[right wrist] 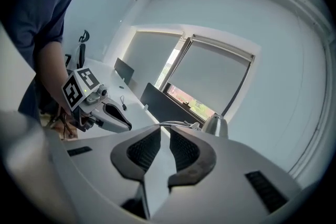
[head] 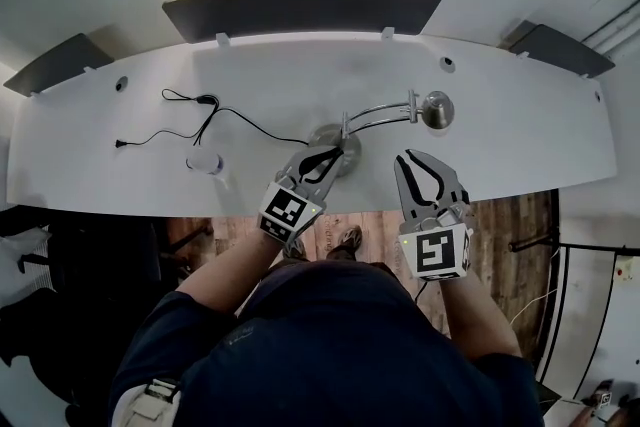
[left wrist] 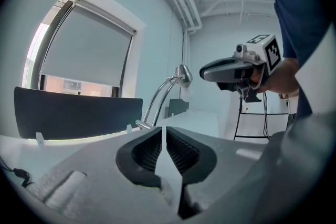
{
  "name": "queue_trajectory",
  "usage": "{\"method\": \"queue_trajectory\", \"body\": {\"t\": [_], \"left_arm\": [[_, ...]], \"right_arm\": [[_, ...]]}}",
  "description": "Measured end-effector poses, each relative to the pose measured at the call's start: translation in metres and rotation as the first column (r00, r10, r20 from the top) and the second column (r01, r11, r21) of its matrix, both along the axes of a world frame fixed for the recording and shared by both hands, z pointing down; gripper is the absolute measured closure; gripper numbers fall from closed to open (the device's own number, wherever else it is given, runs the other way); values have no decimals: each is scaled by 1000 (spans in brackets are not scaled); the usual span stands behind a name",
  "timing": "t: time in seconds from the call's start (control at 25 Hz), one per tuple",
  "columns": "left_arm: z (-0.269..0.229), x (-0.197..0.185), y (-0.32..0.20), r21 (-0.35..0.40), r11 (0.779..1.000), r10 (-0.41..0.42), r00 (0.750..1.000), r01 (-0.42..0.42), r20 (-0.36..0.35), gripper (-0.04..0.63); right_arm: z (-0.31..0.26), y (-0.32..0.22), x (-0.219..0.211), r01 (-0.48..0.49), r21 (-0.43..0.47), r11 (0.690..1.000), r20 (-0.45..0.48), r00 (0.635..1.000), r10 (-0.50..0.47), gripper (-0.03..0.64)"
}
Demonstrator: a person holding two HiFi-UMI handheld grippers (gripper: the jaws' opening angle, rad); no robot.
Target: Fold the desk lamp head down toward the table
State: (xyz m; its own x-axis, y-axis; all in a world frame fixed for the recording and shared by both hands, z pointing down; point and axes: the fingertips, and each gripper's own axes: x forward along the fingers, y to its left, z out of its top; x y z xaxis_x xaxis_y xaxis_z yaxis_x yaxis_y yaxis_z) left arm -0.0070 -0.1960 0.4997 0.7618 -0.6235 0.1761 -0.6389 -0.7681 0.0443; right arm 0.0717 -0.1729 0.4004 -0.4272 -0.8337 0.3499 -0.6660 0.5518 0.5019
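Lamp head (head: 436,109) beyond right tongs (head: 410,156)

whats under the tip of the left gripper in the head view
The round metal lamp base lies there, on the white table. The left gripper covers the base's near part, so that edge is hidden.

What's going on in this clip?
A person stands at a white desk with a hand-held tool in each hand, facing a chrome desk lamp. The left tool hovers over the lamp's base, its jaws shut on nothing. The right tool sits just short of the lamp head, its jaws a slit apart and empty. The head stands raised on its arms, not yet folded down.
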Motion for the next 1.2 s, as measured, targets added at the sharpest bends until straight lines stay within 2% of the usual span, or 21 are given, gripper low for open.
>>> {"method": "queue_trajectory", "body": {"t": [0.16,0.36,0.52,0.72,0.88,1.0,1.12,1.2], "left_arm": [[18,-1,-14,-17,1000,1,1000,-1,25,524],[38,2,-30,-27,1000,16,998,-15,62,468],[49,10,-41,-26,999,26,997,-25,70,454],[54,19,-53,-7,1000,18,999,-18,51,454],[53,22,-59,-4,1000,12,999,-12,50,454],[58,25,-64,-3,1000,10,998,-10,61,454],[58,30,-68,-3,1000,2,999,-2,54,457],[58,32,-70,-10,1000,1,999,-1,53,472]], "right_arm": [[-3,-15,3,-25,47,999,-125,992,30,525],[1,-29,9,-35,96,995,-312,948,64,465],[5,-40,11,-29,147,989,-452,887,93,436],[10,-49,10,-4,210,978,-597,791,132,427],[13,-59,10,17,260,966,-680,713,171,428],[17,-67,10,29,272,962,-719,670,183,428],[16,-72,10,25,297,955,-726,655,209,442],[12,-74,10,15,314,949,-712,666,225,494]]}}
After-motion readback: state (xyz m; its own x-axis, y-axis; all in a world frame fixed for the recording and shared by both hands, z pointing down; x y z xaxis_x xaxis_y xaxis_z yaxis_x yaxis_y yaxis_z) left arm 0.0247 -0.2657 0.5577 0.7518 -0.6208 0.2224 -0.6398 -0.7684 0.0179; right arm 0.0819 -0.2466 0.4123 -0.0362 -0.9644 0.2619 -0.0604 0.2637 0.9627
